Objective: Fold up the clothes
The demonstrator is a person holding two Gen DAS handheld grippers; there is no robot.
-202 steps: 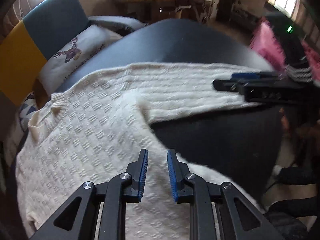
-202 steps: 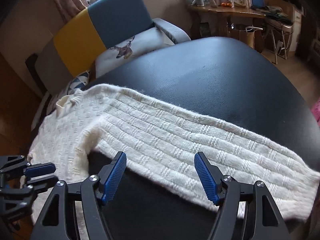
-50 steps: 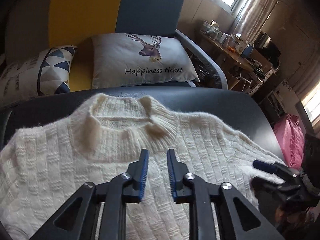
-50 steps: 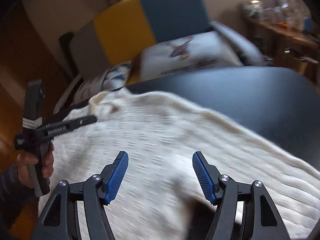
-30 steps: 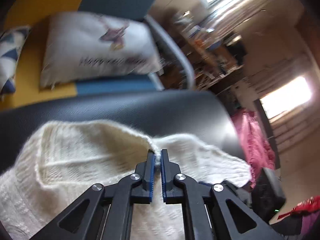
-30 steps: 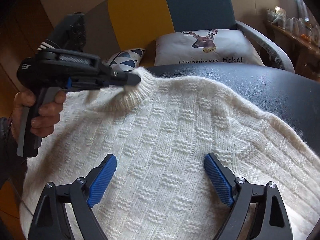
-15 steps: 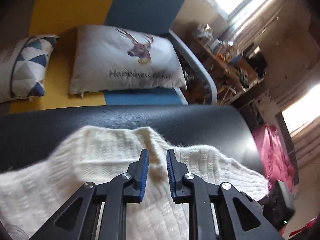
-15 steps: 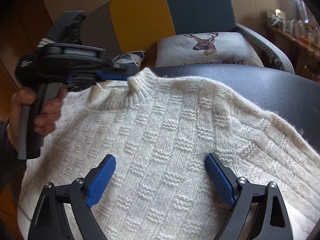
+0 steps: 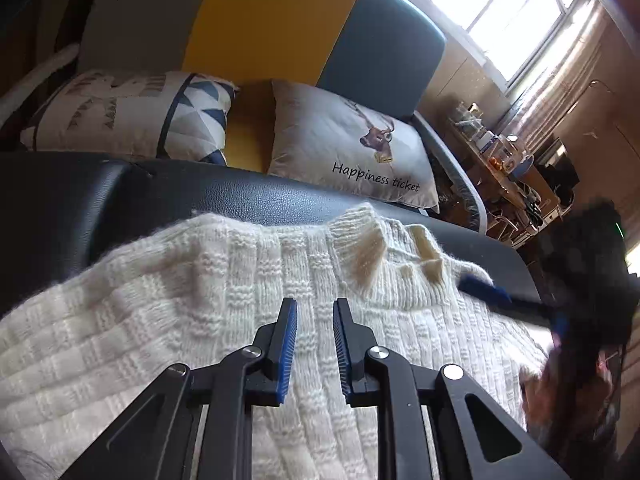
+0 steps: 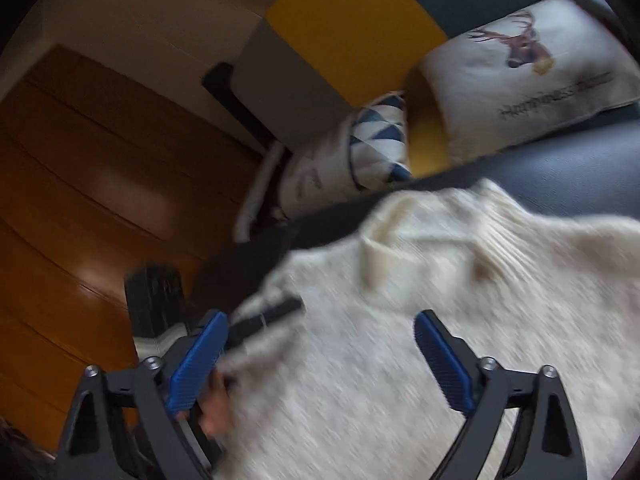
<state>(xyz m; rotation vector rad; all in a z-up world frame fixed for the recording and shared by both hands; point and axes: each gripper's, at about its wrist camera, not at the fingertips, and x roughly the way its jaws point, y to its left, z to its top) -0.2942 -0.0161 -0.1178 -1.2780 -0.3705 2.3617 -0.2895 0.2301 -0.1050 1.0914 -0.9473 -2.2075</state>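
A cream knit sweater lies spread on the black padded table, its ribbed collar toward the sofa. My left gripper hovers just above the sweater's chest below the collar, open by a narrow gap with nothing in it. One of the right gripper's blue fingers reaches in beside the collar from the right. In the blurred right wrist view, my right gripper is wide open over the sweater and holds nothing. The left gripper and the hand holding it show at lower left.
A yellow and teal sofa stands right behind the table with a deer cushion and a triangle-print cushion. A cluttered wooden side table is at the far right. Wooden floor lies left of the table.
The left gripper was shut on the collar a second ago. It has let go and drawn back over the chest. The right gripper has swung fast to the left, still wide open.
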